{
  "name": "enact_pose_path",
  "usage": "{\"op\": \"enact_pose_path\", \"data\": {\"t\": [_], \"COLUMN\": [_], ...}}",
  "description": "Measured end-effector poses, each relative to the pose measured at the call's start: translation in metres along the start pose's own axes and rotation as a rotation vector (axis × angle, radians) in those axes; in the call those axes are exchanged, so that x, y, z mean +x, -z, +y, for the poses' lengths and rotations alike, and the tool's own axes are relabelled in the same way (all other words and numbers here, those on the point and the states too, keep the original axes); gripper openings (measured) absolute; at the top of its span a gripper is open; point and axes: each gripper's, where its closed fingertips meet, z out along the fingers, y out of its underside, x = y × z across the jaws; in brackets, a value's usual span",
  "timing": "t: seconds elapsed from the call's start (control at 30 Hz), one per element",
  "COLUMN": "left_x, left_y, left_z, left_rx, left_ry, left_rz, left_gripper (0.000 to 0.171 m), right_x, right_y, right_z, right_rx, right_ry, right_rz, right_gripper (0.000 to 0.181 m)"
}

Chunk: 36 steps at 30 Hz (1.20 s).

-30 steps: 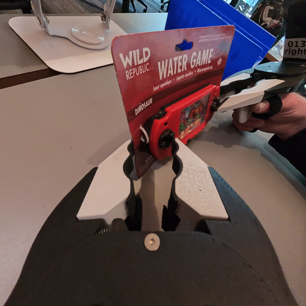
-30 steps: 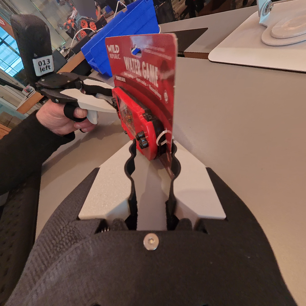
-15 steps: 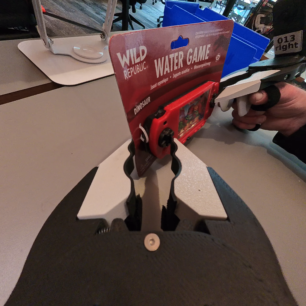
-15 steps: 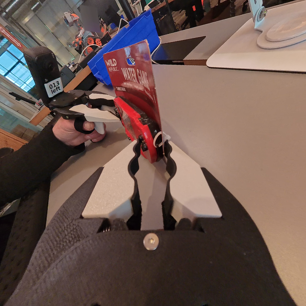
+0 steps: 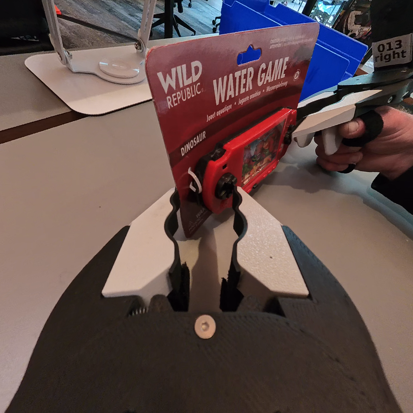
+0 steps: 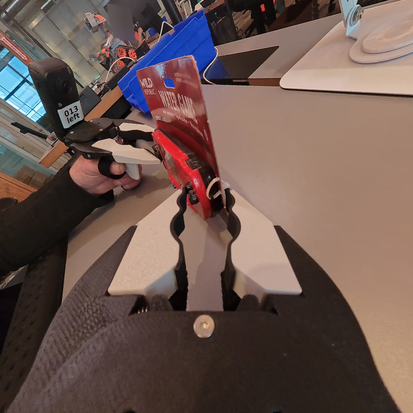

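A red handheld toy game (image 5: 252,163) is tied with a white zip tie to a dark red backing card (image 5: 223,93). The card stands upright above the grey table (image 5: 78,190). My left gripper (image 5: 204,194) is shut on one end of the toy and card. My right gripper (image 6: 205,195) is shut on the other end, and it shows at the right in the left wrist view (image 5: 292,131). The toy (image 6: 190,176) and card (image 6: 185,107) show edge-on in the right wrist view, with the left gripper (image 6: 156,152) beyond them.
A blue plastic bin (image 5: 324,58) stands behind the card and shows in the right wrist view (image 6: 174,58). A white stand base (image 5: 93,73) sits at the back on a white mat (image 6: 348,73). A person's hand (image 5: 368,147) and dark sleeve (image 6: 40,214) hold the grippers.
Both grippers have kept their hold on the toy and card. The card has tilted and swung so it is seen more edge-on from the right. The right gripper has risen slightly.
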Motion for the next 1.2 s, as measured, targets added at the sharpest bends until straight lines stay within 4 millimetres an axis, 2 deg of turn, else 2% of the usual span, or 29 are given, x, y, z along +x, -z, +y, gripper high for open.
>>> {"op": "enact_pose_path", "data": {"t": [0.2, 0.43, 0.6, 1.0, 1.2], "left_x": [-0.001, -0.003, -0.010, -0.016, -0.015], "left_y": [0.004, 0.012, 0.014, 0.007, 0.007], "left_z": [0.000, -0.010, -0.010, -0.014, -0.015], "left_rx": [-0.001, 0.026, 0.000, 0.011, 0.013], "left_ry": [0.006, 0.020, 0.000, 0.056, 0.044], "left_rz": [0.018, 0.077, 0.068, 0.017, 0.001], "left_gripper": [0.047, 0.053, 0.040, 0.029, 0.028], "right_x": [-0.004, -0.008, -0.010, -0.004, -0.004], "right_y": [-0.001, -0.001, -0.003, -0.006, -0.005], "right_z": [0.002, 0.003, 0.006, 0.005, 0.005], "right_rx": [-0.010, -0.017, -0.032, -0.031, -0.033], "right_ry": [0.012, 0.044, 0.071, 0.066, 0.073], "right_rz": [-0.020, -0.037, -0.035, 0.000, 0.010], "right_gripper": [0.031, 0.027, 0.027, 0.027, 0.027]}}
